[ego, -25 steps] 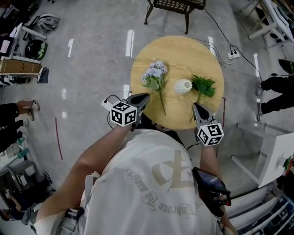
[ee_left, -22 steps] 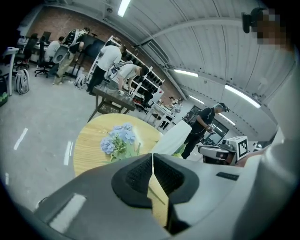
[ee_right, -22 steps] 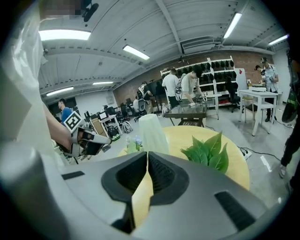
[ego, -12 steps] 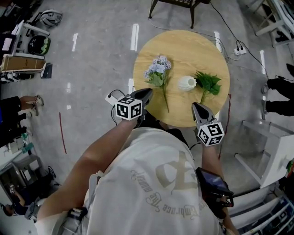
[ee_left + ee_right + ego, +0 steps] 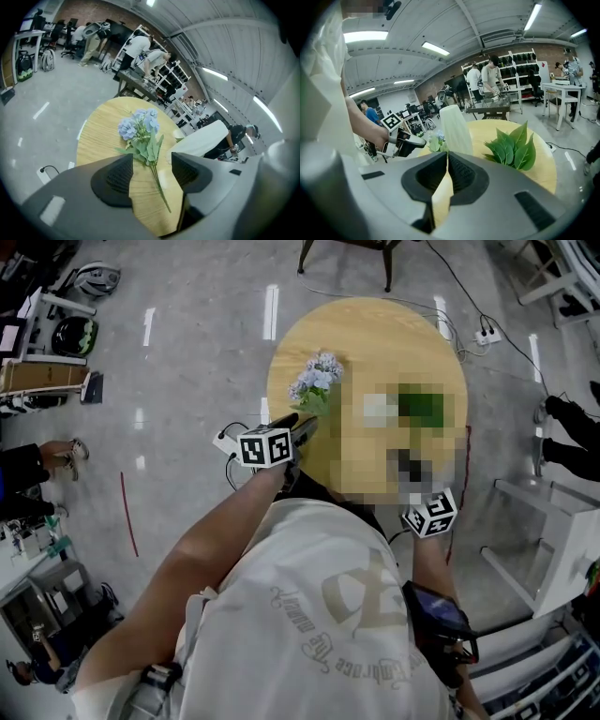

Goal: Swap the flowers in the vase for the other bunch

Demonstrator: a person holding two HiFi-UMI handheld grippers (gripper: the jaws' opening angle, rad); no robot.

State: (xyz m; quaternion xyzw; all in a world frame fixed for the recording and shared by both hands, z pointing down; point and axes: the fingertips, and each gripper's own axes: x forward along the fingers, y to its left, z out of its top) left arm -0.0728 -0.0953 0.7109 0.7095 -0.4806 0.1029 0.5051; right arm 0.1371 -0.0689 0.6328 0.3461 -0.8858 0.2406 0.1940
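aiming the left gripper point(image 5: 150, 171), jaws just spread apart with nothing between them, at the blue-blossomed, green-stemmed artificial flower bunch point(image 5: 140, 132) lying on the round pale wooden table point(image 5: 93, 140). right gripper point(image 5: 446, 171) pinched together, empty. probably light, floppy: pinch mid-stem.

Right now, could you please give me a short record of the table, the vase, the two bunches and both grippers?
table: round, light wood
blue flowers: lying flat on the table
vase: white, upright, no stems showing above it
green bunch: beside the vase, on its right in the right gripper view
left gripper: open, jaws have just been opening; the flower stem shows in the gap, not gripped
right gripper: shut, nothing between its jaws
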